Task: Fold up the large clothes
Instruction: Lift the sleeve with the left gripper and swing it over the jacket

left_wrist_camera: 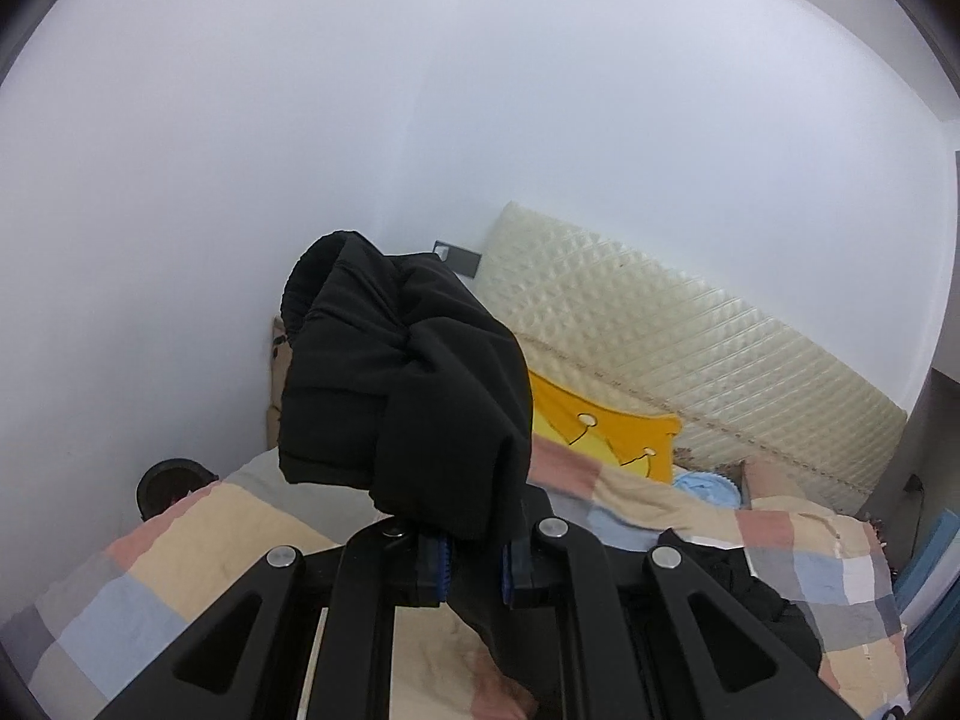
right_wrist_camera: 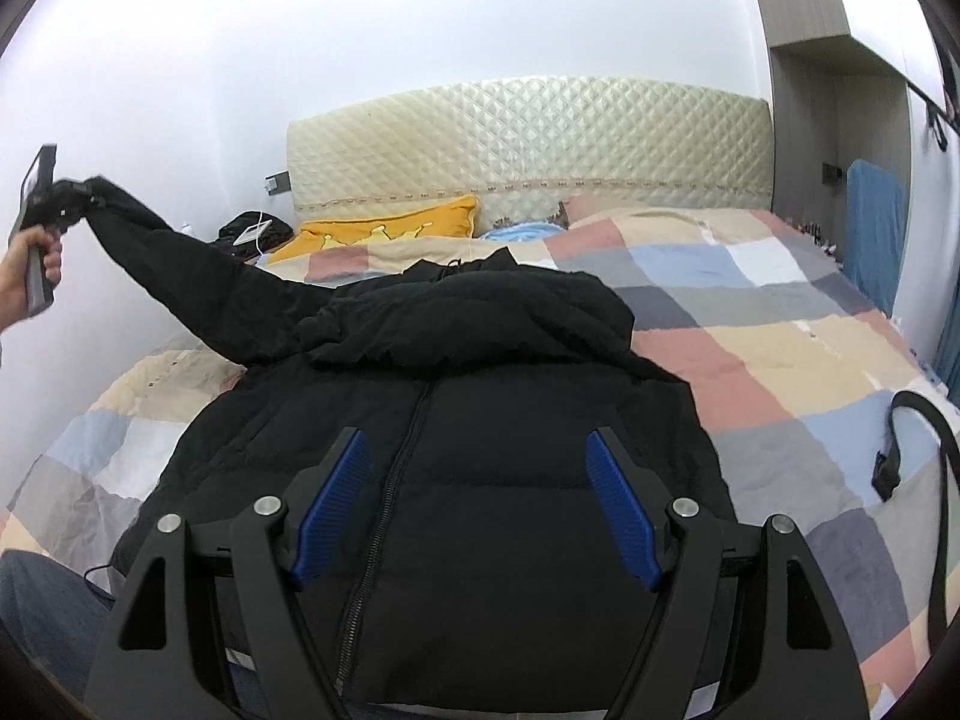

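Holding the sleeve [right_wrist_camera: 180, 264] of the black jacket [right_wrist_camera: 456, 450] pinched in your left gripper [left_wrist_camera: 474, 564], you have it lifted to the left of the jacket body, which lies flat on the checked bedspread [right_wrist_camera: 780, 360]. Your right gripper [right_wrist_camera: 477, 504] hangs over the jacket front, blue pads [right_wrist_camera: 618, 510] spread apart.

Black jacket [right_wrist_camera: 456, 462] (pastel-checked quilt [right_wrist_camera: 750, 312]).

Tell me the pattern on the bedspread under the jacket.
Pastel checks on the bedspread: pink, beige, blue, grey, white. Right wrist view shows it best.
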`<state>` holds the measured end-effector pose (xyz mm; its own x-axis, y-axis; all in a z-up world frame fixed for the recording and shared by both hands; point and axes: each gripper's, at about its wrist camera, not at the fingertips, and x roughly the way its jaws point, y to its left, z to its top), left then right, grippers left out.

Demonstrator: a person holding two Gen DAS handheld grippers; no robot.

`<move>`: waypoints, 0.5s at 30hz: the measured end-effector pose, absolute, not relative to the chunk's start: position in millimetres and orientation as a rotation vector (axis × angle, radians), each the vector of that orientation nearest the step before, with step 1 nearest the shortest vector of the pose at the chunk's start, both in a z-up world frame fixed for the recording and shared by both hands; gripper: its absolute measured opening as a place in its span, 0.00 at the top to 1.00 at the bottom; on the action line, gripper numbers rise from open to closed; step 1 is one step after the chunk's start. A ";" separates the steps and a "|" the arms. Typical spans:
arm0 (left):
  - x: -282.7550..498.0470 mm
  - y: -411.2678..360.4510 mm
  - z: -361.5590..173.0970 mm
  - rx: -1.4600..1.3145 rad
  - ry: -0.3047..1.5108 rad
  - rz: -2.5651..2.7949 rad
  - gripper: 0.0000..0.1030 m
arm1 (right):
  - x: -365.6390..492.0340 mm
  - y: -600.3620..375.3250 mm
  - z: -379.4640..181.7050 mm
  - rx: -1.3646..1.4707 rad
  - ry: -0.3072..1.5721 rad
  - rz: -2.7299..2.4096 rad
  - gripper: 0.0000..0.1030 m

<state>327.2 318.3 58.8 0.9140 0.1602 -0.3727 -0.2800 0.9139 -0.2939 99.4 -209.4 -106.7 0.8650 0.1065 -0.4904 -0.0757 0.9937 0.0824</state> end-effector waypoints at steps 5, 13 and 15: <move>327.5 287.9 84.0 -0.263 0.378 0.207 0.89 | 95.8 -212.6 -104.1 0.057 0.504 0.101 0.26; 323.6 216.1 123.0 -0.193 0.320 0.097 0.89 | 88.4 -220.2 -102.6 0.055 0.488 0.093 0.22; 323.2 198.9 124.7 -0.186 0.308 0.070 0.89 | 85.2 -224.1 -103.7 0.066 0.480 0.085 0.20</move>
<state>323.2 198.9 124.7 0.9507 0.0398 -0.3075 -0.0966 0.9804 -0.1716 85.2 -224.1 -103.7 0.8837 0.0975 -0.4577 -0.0665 0.9943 0.0834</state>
